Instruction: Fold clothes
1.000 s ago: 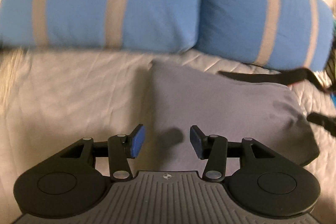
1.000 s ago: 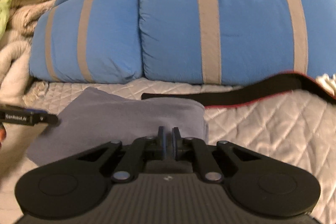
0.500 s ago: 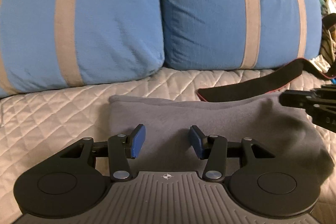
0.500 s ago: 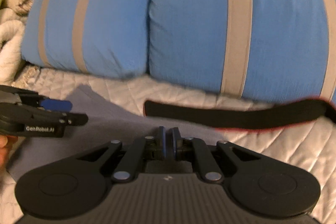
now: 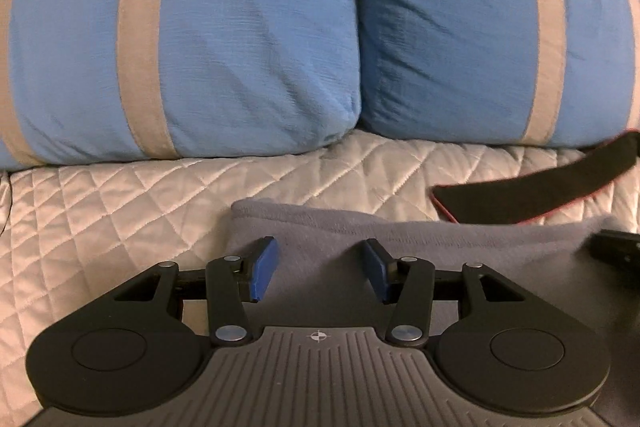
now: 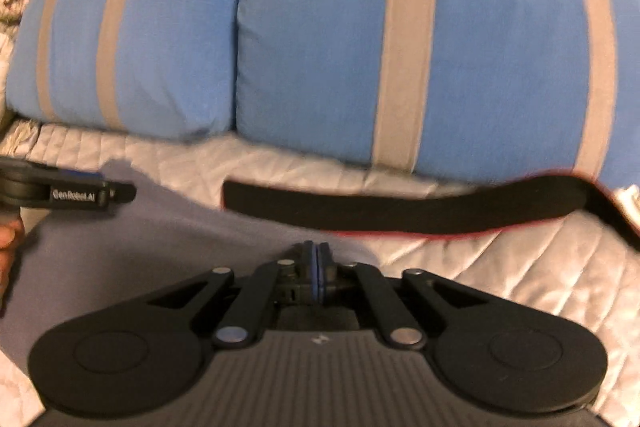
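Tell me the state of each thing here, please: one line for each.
grey garment: folded, lying flat on the quilt.
black strap: loose on the quilt, beyond the garment.
blue pillows: side by side, touching.
left gripper: jaws apart, holding nothing.
right gripper: jaws shut.

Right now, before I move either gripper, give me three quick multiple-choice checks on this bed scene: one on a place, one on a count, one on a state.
1. Where does the black strap lie?
A. On the quilt, between the grey garment and the pillows
B. On top of the pillows
C. Under the grey garment

2. How many blue striped pillows stand side by side behind the garment?
A. One
B. Two
C. Four

3. How do the left gripper jaws stand?
A. Shut tight
B. Clamped on the strap
C. Apart, over the grey garment

Answers:
1 A: the strap rests on the quilt past the garment's far edge.
2 B: two pillows meet at one seam.
3 C: grey cloth shows between the blue pads.
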Demonstrator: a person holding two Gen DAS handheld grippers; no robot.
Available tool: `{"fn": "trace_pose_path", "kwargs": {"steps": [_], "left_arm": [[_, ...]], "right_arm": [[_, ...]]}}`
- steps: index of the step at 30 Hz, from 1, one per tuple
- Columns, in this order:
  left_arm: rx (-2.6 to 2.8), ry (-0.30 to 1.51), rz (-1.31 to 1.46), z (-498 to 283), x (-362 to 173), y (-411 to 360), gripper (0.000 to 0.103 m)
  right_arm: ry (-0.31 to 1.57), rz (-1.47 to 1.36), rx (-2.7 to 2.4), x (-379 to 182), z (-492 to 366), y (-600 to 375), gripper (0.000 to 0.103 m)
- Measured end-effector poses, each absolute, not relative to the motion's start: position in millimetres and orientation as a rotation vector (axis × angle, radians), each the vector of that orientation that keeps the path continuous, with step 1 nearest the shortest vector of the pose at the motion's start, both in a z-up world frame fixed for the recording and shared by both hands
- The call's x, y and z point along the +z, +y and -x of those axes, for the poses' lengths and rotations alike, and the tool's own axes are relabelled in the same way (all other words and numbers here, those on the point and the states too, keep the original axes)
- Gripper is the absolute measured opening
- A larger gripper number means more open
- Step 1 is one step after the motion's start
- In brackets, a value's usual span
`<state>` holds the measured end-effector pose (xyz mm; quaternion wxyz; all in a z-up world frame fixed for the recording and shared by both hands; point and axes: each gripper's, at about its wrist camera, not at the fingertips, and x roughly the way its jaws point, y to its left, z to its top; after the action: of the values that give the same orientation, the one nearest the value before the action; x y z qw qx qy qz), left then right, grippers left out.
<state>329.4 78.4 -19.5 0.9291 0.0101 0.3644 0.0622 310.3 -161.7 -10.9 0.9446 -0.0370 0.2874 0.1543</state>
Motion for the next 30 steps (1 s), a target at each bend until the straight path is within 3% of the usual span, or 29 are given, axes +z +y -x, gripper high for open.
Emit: {"fn": "trace_pose_path", "kwargs": {"steps": [5, 6, 7, 8, 12, 14, 20, 30], "left_arm": [[0.130, 0.726, -0.022, -327, -19, 78, 0.046], [0.125, 0.724, -0.024, -327, -21, 79, 0.046], [0.120, 0.719, -0.020, -326, -22, 81, 0.046], [0.117, 0.717, -0.011, -326, -22, 82, 0.046], [0.161, 0.710, -0.017, -330, -18, 87, 0.045], [0.205, 0.695, -0.031, -331, -13, 89, 0.043], [-0.019, 0.655, 0.083, -322, 1, 77, 0.040], [-0.090, 0.726, -0.130, -329, -29, 33, 0.041]], "right_arm": [[0.571, 0.054, 0.408, -12, -312, -156, 0.007], [0.589, 0.061, 0.408, -17, -315, -155, 0.009], [0.612, 0.073, 0.386, -22, -319, -154, 0.020], [0.628, 0.088, 0.360, -26, -322, -155, 0.015], [0.623, 0.126, 0.286, -23, -320, -155, 0.016], [0.585, 0.131, 0.274, -12, -314, -152, 0.006], [0.597, 0.063, 0.450, -11, -325, -135, 0.005], [0.660, 0.100, 0.393, -29, -341, -124, 0.010]]}}
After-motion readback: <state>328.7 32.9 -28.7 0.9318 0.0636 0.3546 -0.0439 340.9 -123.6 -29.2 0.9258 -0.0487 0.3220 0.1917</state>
